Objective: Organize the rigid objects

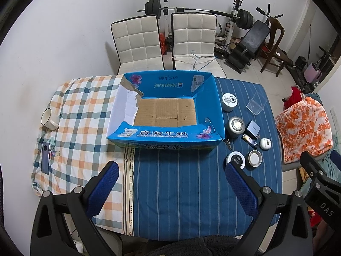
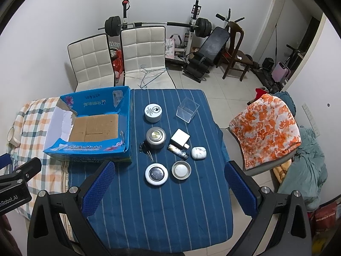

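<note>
Both tools, left tool [image 1: 171, 181] and right tool [image 2: 169, 181], hung wide open with nothing in them. The blue box [image 2: 89, 125] sat mid-left of the worktop [image 2: 162, 213], jars [image 2: 153, 112], tin lid [image 2: 181, 170], clear case [image 2: 187, 109] and earbud case [image 2: 198, 153] clustered center frame, chairs [image 2: 142, 49] behind.

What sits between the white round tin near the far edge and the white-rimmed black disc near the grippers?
In the right wrist view, only the grey metal canister lies between the white round tin and the white-rimmed black disc, with keys just beside that line.
</note>
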The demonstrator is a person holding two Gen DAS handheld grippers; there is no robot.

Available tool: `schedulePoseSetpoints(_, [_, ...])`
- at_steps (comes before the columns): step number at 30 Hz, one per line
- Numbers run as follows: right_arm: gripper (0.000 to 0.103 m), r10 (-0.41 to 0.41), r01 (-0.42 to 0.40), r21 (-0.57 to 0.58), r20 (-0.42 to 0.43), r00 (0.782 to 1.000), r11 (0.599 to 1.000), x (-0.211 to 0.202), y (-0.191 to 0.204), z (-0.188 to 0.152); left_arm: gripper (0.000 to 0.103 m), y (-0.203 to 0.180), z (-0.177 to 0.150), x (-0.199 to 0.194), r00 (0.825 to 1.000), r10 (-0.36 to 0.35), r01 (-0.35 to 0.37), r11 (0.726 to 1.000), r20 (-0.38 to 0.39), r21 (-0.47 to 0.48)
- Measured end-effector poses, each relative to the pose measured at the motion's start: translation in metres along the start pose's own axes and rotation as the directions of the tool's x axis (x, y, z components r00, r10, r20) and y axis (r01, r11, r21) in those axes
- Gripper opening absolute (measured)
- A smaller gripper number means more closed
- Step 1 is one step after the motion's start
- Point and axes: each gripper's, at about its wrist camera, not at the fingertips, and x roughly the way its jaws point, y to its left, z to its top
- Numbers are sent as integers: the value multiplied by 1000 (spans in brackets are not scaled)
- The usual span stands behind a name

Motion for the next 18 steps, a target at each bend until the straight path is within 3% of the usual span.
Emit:
schedulePoseSetpoints(13, [103,-9,9,18,-14,1000,1000,5,-4,-2,102,-2,1,6,1000,-17,17,1000,-5,15])
schedulePoseSetpoints(18, [103,38,-32,89,-74,997,996,26,-23,1,102,-10,0,10,1000,-25,25,999,-10,31])
